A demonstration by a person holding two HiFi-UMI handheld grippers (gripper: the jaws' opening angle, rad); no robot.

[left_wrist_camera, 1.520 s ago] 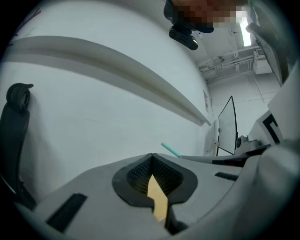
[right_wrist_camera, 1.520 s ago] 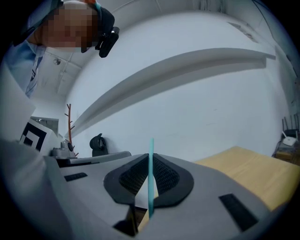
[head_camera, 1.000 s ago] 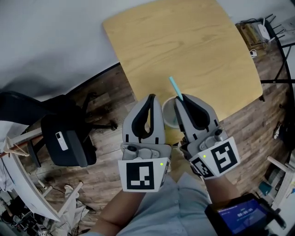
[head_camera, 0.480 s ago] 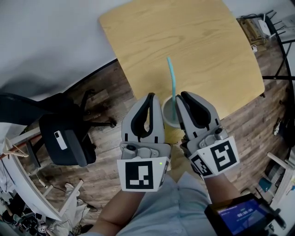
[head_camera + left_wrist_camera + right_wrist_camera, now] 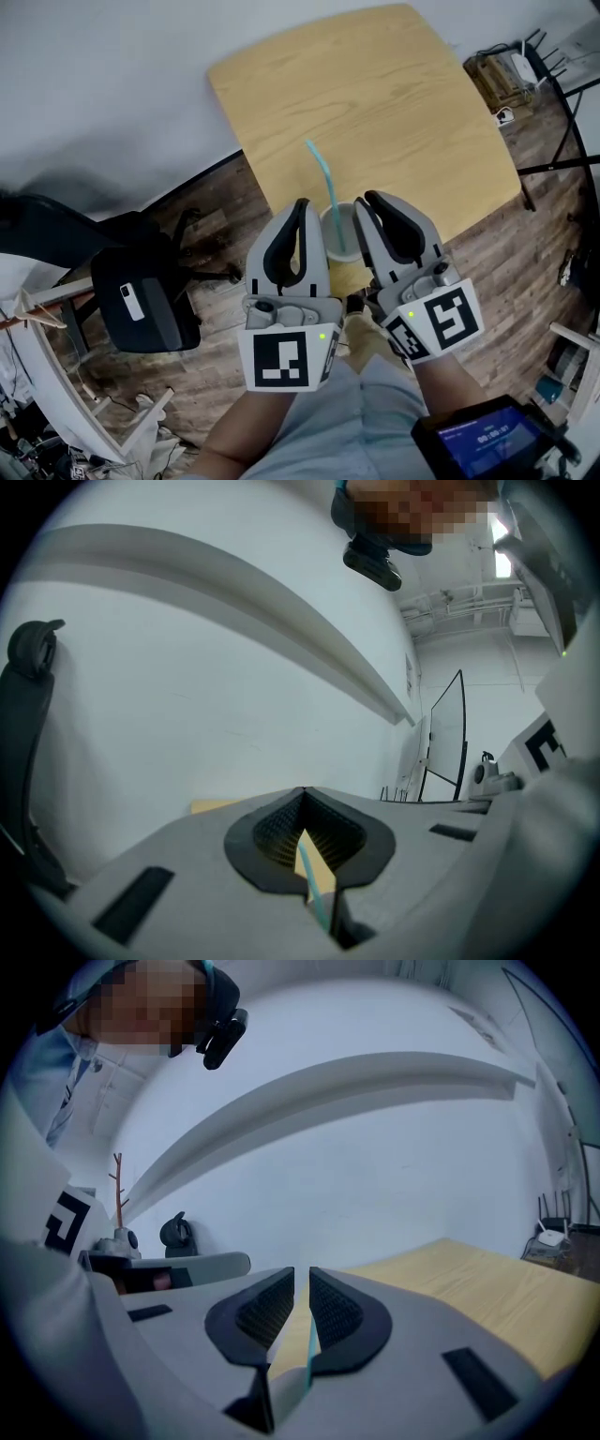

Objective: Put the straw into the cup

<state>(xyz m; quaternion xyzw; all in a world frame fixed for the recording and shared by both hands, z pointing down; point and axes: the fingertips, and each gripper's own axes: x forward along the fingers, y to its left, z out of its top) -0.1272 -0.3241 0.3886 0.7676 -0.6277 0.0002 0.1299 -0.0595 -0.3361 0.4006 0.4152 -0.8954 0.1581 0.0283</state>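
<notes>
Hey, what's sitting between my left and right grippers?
A pale round cup with a teal plastic straw leaning in it, between the left gripper and right gripper; the head view shows it.

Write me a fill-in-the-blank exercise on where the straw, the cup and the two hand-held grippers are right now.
1. The straw stands tilted, with its lower end inside the ____.
2. The cup sits on the wooden ____, close to its near edge.
3. In the head view, the cup lies ____ the left hand-held gripper and the right hand-held gripper.

Missing words: cup; table; between
</notes>
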